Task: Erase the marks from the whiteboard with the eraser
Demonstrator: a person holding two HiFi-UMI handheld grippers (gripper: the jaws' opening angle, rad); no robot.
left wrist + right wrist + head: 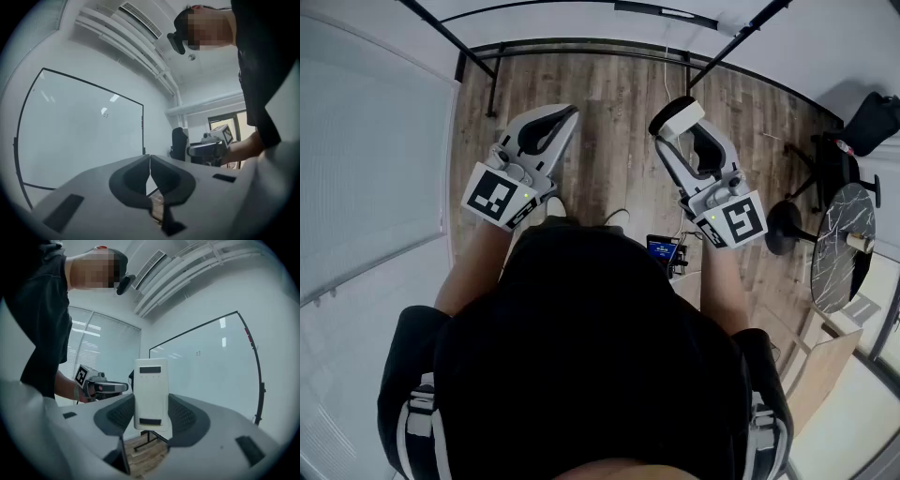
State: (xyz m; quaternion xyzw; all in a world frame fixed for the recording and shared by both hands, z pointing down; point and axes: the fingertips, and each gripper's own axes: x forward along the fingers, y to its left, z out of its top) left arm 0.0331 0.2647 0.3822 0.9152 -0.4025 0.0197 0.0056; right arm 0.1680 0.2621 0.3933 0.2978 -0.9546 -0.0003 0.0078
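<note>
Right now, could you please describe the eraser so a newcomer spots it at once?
Find the black-framed whiteboard. In front of it, the right hand-held gripper clamps the eraser: an upright white block with a dark strip at each end, whereas the left hand-held gripper is shut and empty.

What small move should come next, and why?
Probably raise the right gripper toward the small mark on the whiteboard: its jaws already clamp the eraser, which looks clear of the board, and the mark is not yet wiped.
</note>
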